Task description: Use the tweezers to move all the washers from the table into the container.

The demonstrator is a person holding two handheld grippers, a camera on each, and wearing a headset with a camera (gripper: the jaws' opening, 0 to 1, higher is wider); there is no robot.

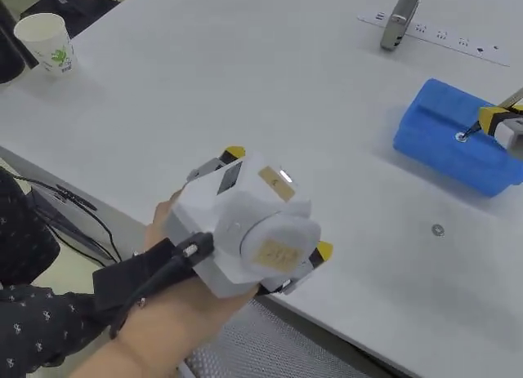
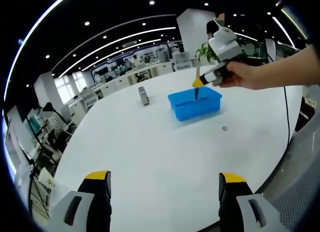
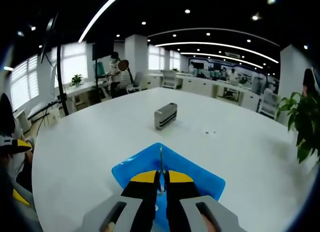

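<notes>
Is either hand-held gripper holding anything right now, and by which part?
The right hand-held gripper pinches the tweezers by their upper end, tips pointing down over the blue container. The left hand-held gripper holds nothing, its jaws apart.

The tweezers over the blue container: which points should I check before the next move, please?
1. Right gripper shut on the thin metal tweezers: ok.
2. Tweezer tips above the blue plastic container: ok.
3. Washer held in the tips: cannot tell.
4. White table free of washers: not ok; one small metal washer lies on it near the container.
5. Left gripper open, apart from the container: ok.
</notes>
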